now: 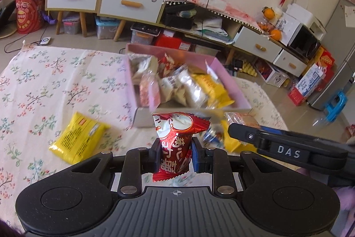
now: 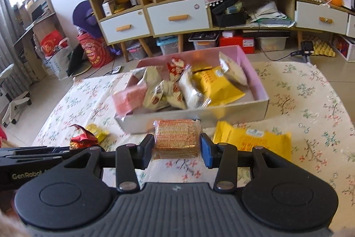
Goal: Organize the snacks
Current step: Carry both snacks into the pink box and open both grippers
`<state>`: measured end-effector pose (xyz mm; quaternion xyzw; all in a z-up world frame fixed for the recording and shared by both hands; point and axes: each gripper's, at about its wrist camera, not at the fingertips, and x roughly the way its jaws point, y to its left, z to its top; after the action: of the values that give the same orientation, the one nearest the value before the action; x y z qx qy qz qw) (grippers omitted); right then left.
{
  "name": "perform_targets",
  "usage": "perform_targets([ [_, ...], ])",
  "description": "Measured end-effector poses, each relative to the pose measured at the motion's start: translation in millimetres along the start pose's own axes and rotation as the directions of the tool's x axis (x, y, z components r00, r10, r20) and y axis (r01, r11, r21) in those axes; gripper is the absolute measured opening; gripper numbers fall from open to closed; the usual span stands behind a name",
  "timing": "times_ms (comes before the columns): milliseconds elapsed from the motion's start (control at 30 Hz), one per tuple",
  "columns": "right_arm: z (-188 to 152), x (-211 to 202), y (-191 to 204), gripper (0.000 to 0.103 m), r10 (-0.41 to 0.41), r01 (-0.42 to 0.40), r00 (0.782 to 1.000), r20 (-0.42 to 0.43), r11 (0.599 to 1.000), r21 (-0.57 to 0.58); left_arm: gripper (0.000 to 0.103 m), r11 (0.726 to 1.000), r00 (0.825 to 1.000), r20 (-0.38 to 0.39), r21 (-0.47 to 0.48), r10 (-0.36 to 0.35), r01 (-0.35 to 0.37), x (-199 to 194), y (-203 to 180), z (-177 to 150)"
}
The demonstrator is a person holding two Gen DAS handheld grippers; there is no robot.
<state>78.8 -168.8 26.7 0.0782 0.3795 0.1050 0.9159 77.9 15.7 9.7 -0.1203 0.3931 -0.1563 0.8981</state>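
Note:
My left gripper point(image 1: 175, 156) is shut on a red foil snack packet point(image 1: 175, 143) that stands upright between its pads, just short of the pink snack box point(image 1: 228, 86). My right gripper point(image 2: 176, 148) is shut on a clear-wrapped stack of brown crackers point(image 2: 176, 139), held in front of the same pink box point(image 2: 255, 81), which holds several white, yellow and pink packets. In the left wrist view the right gripper's arm point(image 1: 288, 146) reaches in from the right. The red packet point(image 2: 83, 138) and the left gripper's arm point(image 2: 33, 153) show at the left of the right wrist view.
A yellow packet point(image 1: 76, 137) lies on the floral cloth point(image 1: 44, 81) to the left of the box. Another yellow packet point(image 2: 253, 141) lies right of my right gripper. Behind the table stand drawer cabinets point(image 2: 177, 17), storage bins and cables on the floor.

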Motion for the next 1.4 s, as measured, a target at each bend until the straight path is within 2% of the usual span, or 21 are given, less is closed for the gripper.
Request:
perform_targets([
  [300, 30, 0, -23, 0.041, -0.023, 0.020, 0.999, 0.036, 0.995, 0.101, 0.024, 0.999, 0.999, 0.042, -0.039, 0.005, -0.004, 8, -9, 40],
  [433, 40, 9, -43, 0.041, -0.026, 0.019, 0.999, 0.038, 0.987, 0.159, 0.024, 1.000, 0.998, 0.054, 0.005, 0.020, -0.020, 23, -17, 59],
  [567, 48, 24, -58, 0.041, -0.014, 0.010, 1.000, 0.020, 0.979, 0.206, 0.024, 0.999, 0.999, 0.025, 0.032, 0.030, -0.031, 51, -25, 73],
  [800, 59, 56, -63, 0.041, -0.023, 0.026, 1.000, -0.018, 0.980, 0.199, 0.024, 0.997, 0.999, -0.044, 0.081, 0.009, -0.005, 93, -29, 68],
  [967, 60, 70, -69, 0.041, -0.048, 0.055, 0.998, -0.043, 0.979, 0.197, 0.024, 0.994, 0.996, -0.087, 0.104, 0.029, -0.020, 115, -26, 60],
  [1367, 61, 87, -71, 0.042, -0.080, 0.092, 0.994, -0.073, 0.980, 0.178, 0.025, 0.991, 0.992, -0.096, 0.113, 0.087, -0.076, 139, -19, 63],
  [1400, 61, 86, -71, 0.042, -0.079, 0.091, 0.994, -0.073, 0.980, 0.178, 0.028, 0.992, 0.992, -0.094, 0.107, 0.084, -0.074, 139, -18, 62],
])
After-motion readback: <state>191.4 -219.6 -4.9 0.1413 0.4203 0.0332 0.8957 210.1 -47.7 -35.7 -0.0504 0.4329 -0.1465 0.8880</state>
